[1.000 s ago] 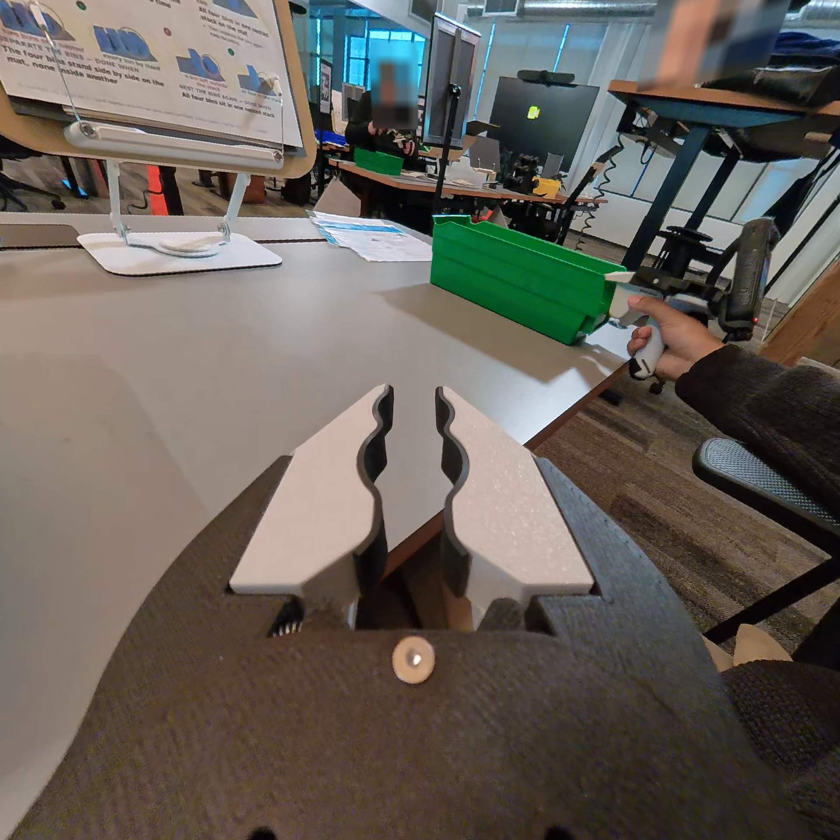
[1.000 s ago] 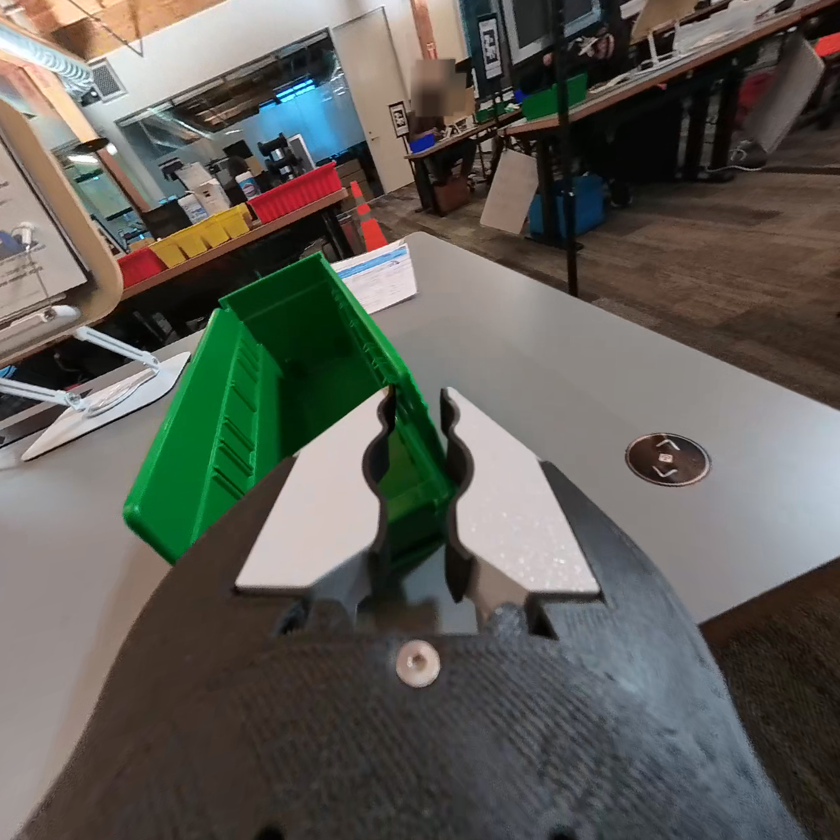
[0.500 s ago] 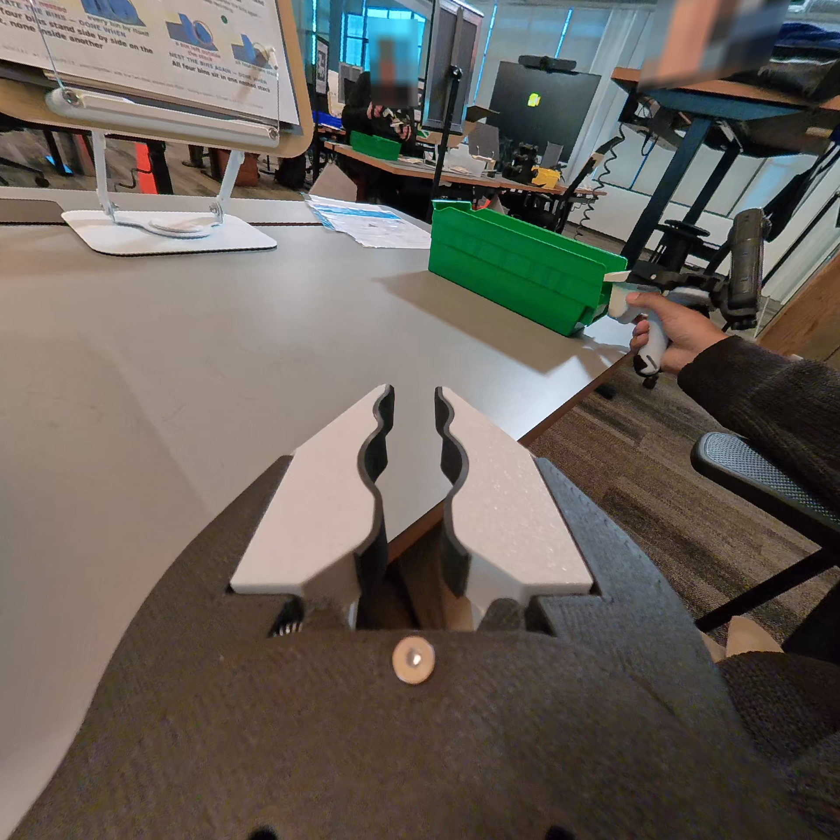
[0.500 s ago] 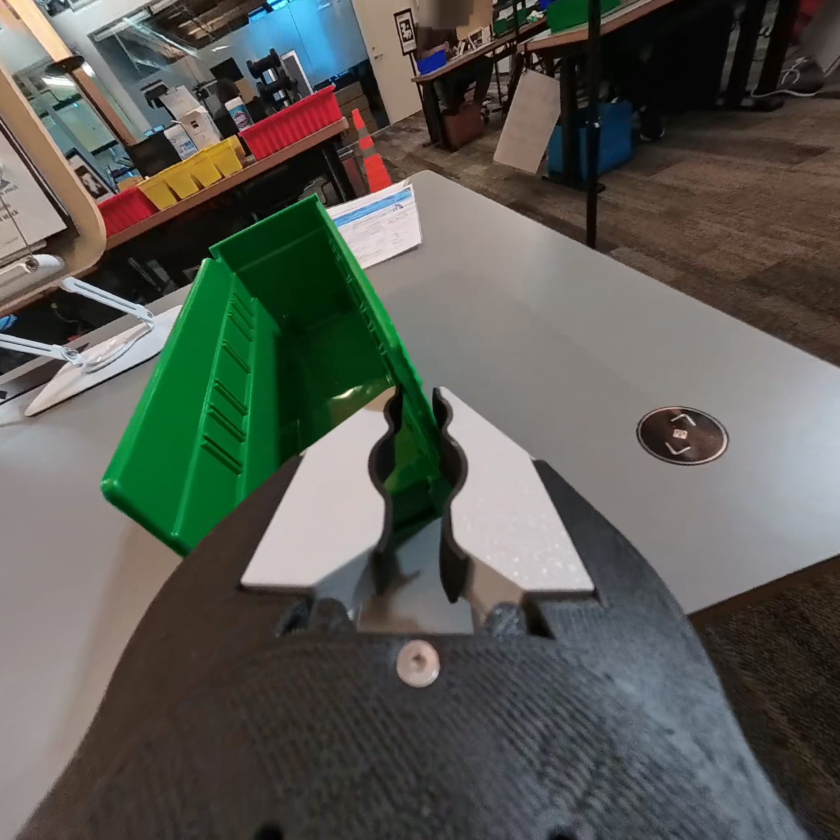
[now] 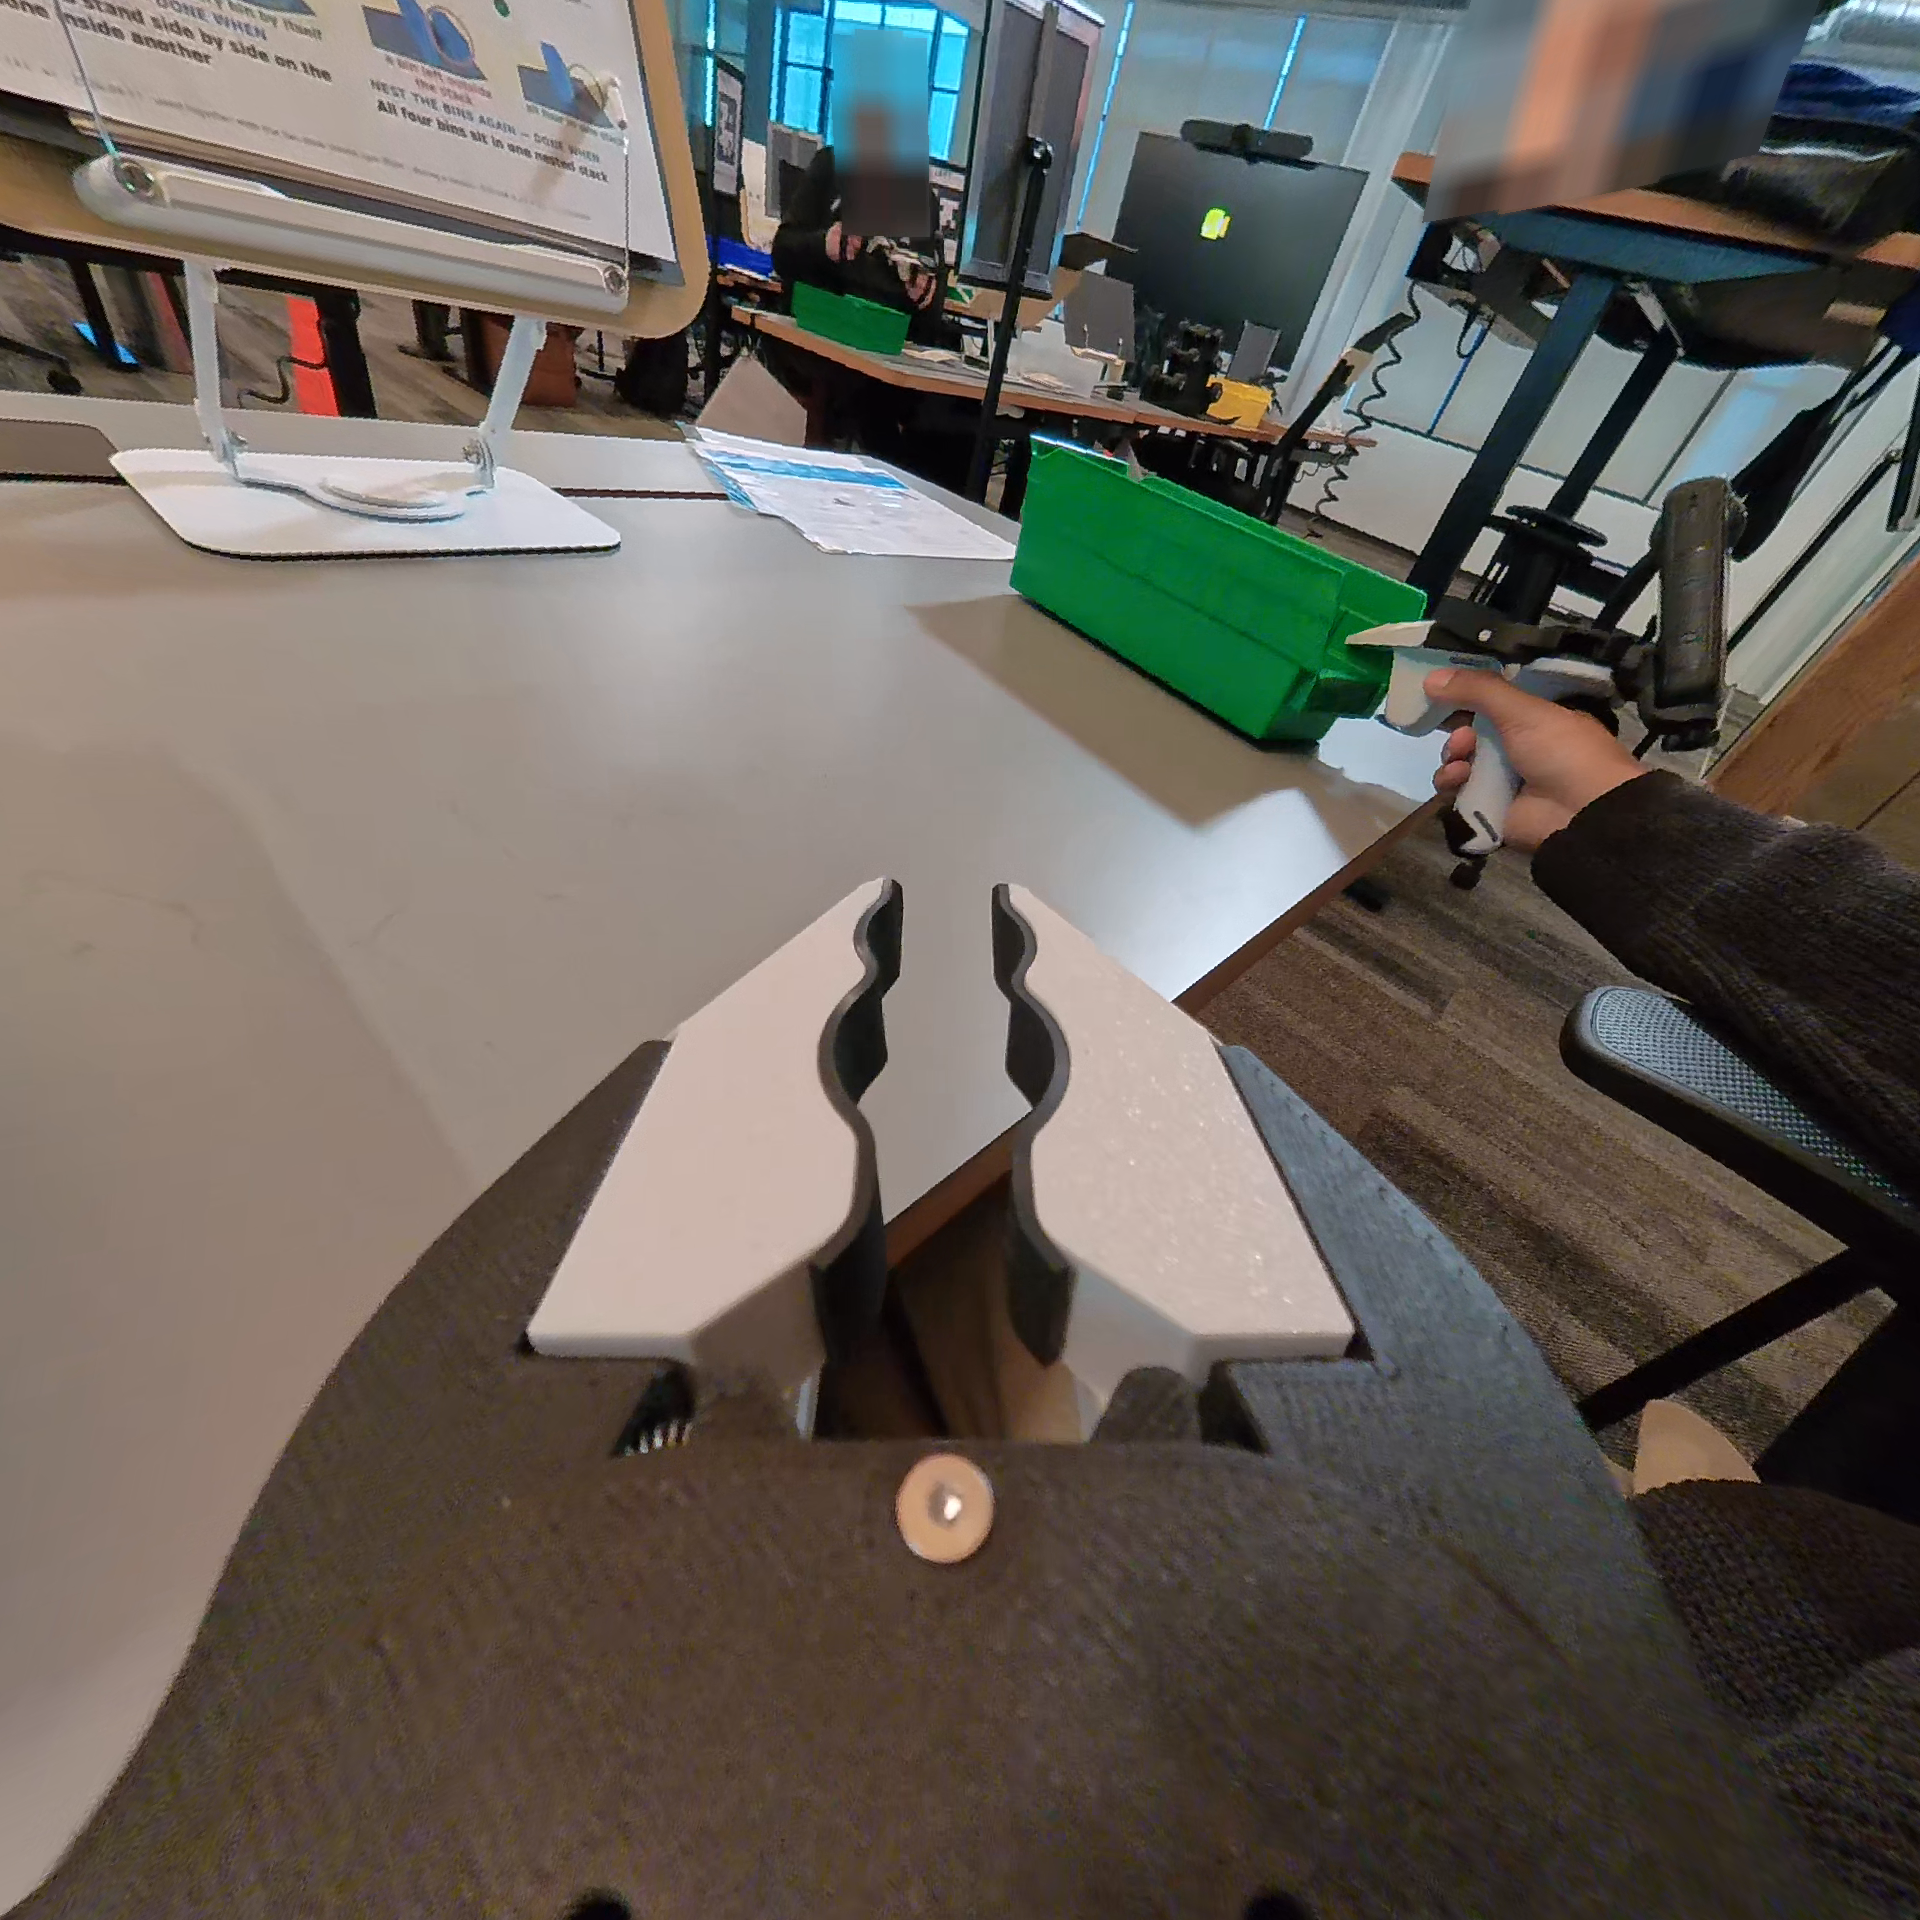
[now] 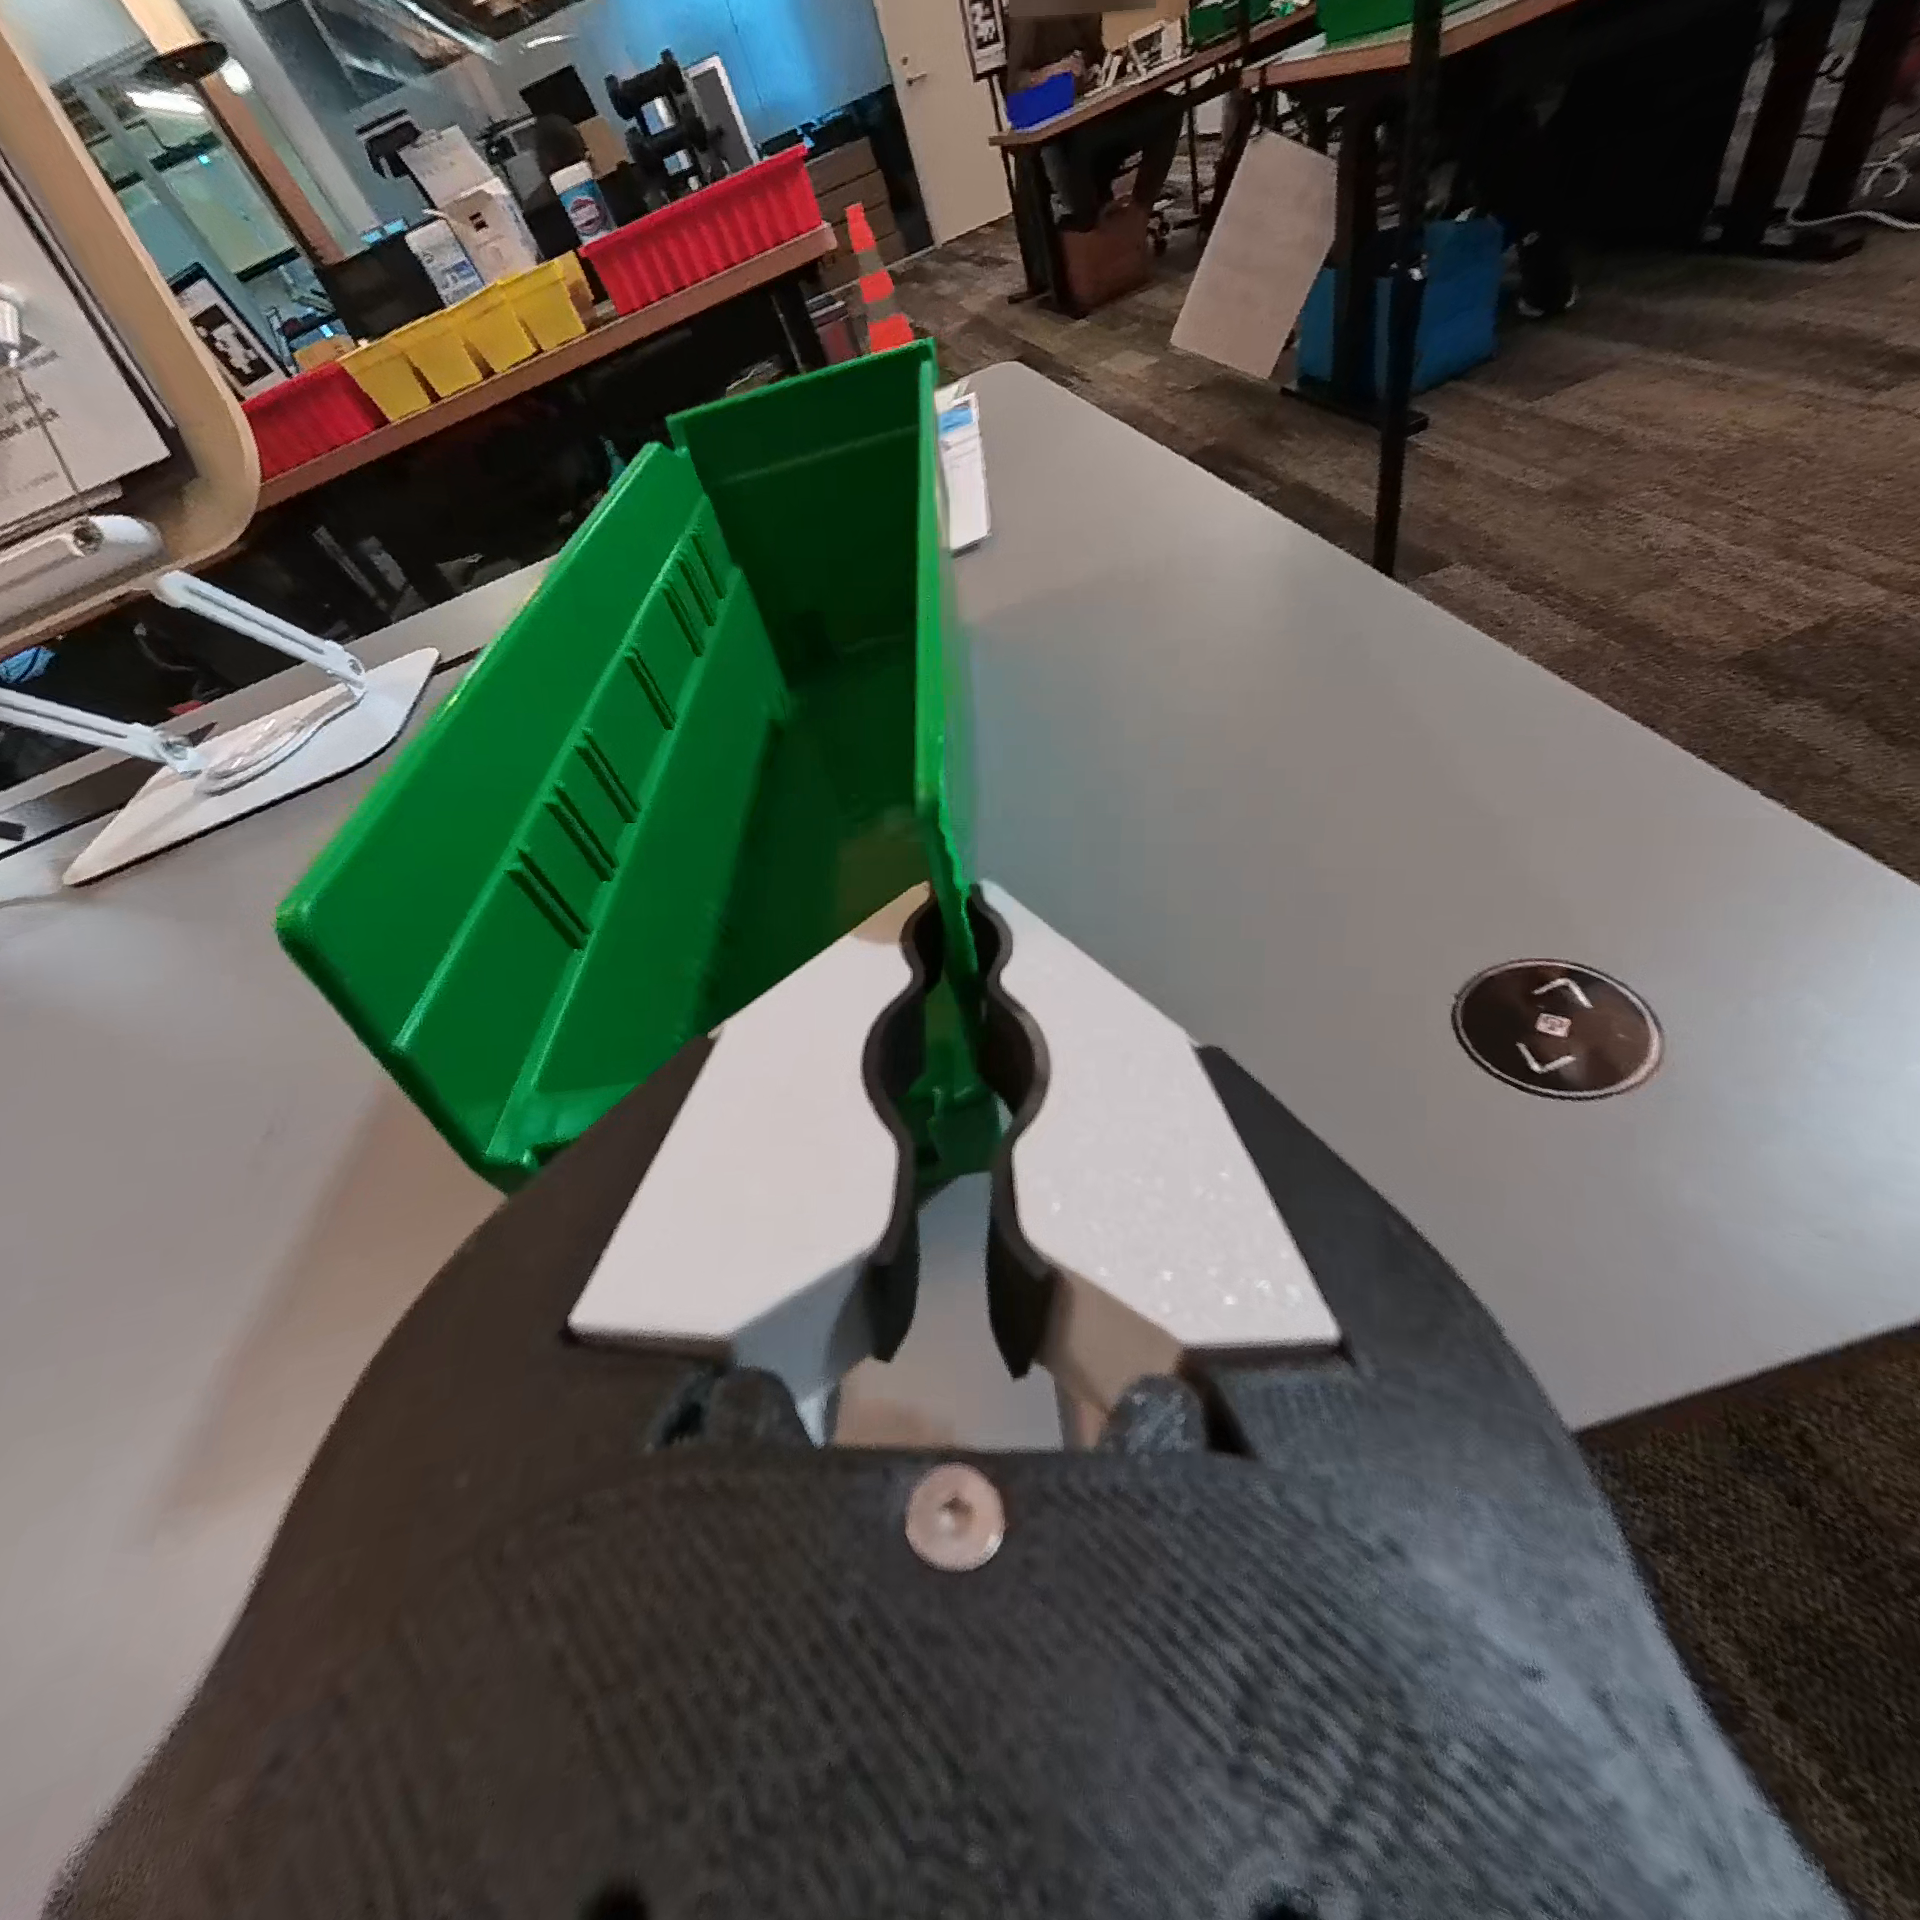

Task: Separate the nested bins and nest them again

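A stack of nested green bins (image 5: 1174,592) lies on the grey table (image 5: 520,779) near its right edge. In the right wrist view the green bins (image 6: 623,831) fill the middle, open side towards me. My right gripper (image 6: 951,914) is shut on the right side wall at the near end of the bins. It also shows in the left wrist view (image 5: 1371,634), held by a hand (image 5: 1527,758) at the end of the bins. My left gripper (image 5: 943,894) is empty, its jaws a narrow gap apart, over the table's front edge and far from the bins.
A white stand (image 5: 364,509) holding an instruction sheet is at the back left, with papers (image 5: 831,499) behind the bins. A round black grommet (image 6: 1555,1027) sits in the table to the right. A chair armrest (image 5: 1714,1091) is beyond the table edge.
My right gripper has closed from open around the bin wall to shut on it, and its view has tilted against the bins. The left gripper has barely moved.
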A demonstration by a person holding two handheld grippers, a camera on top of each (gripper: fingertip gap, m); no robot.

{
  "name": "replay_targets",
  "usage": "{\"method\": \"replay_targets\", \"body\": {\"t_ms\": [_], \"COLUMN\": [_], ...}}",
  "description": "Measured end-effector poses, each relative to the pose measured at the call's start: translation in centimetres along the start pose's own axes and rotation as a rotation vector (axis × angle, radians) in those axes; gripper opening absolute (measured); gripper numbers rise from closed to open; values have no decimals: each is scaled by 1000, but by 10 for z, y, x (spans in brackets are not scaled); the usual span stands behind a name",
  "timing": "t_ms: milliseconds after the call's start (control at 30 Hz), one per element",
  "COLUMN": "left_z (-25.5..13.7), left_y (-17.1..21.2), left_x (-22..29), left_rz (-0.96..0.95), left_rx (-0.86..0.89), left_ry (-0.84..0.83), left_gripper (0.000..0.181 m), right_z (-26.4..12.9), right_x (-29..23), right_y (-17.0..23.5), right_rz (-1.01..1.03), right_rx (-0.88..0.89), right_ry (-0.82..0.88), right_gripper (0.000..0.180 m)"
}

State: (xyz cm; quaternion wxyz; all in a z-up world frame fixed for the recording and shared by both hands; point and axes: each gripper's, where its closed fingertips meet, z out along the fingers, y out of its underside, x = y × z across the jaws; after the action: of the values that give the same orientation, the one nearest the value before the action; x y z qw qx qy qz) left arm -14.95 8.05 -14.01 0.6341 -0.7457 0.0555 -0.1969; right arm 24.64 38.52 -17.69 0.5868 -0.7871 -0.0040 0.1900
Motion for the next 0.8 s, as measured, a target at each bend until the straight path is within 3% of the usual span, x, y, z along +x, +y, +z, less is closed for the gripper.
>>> {"method": "replay_targets", "body": {"t_ms": [233,500,800], "left_z": [0,0,1], "left_y": [1,1,3], "left_x": [0,0,1], "left_rz": [-3,-13,-27], "left_rx": [-3,-4,-6], "left_ry": [2,6,10], "left_gripper": [14,14,14], "right_z": [6,4,1], "right_x": [-26,-8,3], "right_y": [9,0,-1], "right_rz": [-22,40,181], "right_rx": [-37,35,59], "right_ry": [-132,-18,-38], "right_gripper": [1,11,14]}}
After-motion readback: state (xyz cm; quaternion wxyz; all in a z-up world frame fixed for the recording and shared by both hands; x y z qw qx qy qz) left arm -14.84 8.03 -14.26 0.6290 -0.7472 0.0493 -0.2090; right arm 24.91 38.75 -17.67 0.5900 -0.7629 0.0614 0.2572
